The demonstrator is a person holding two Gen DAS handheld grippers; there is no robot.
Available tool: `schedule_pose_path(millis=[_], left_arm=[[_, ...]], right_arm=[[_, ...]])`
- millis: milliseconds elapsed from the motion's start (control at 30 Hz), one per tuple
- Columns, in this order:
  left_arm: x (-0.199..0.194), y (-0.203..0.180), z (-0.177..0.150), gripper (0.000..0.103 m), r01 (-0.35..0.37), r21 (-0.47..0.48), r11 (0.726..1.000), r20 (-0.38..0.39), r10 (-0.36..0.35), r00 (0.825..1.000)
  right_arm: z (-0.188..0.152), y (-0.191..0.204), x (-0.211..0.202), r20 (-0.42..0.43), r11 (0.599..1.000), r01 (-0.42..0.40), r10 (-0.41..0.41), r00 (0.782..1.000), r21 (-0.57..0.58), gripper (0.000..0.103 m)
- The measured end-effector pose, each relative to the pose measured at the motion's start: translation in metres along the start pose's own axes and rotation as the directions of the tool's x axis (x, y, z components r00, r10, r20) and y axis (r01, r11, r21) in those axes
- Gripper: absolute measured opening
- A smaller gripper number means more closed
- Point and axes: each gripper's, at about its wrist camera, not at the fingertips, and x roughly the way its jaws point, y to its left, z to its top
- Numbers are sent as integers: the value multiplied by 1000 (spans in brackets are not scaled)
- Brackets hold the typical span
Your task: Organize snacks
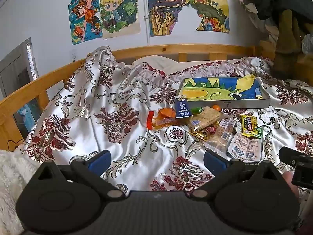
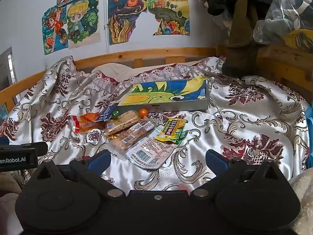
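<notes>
Both grippers hover over the bed (image 1: 121, 152), left gripper (image 1: 156, 159) and right gripper (image 2: 157, 159) with fingers wide apart, holding nothing. The snacks (image 2: 135, 133) lie heaped on the quilt just before the tray (image 2: 166, 105).

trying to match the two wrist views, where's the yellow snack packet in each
Left wrist: yellow snack packet lies right of centre, at the pile's right edge.
Right wrist: the packet lies near centre, at the pile's right edge.
Shared landmark: the painted tray just behind the pile.
</notes>
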Motion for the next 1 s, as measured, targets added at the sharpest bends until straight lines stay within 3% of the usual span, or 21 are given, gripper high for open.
schedule_pose_path(millis=[1000], left_arm=[[4, 1, -1, 103, -1, -11, 1000, -19, 0, 1000]], right_arm=[[0, 0, -1, 5, 1000, 3, -3, 1000, -6, 103]])
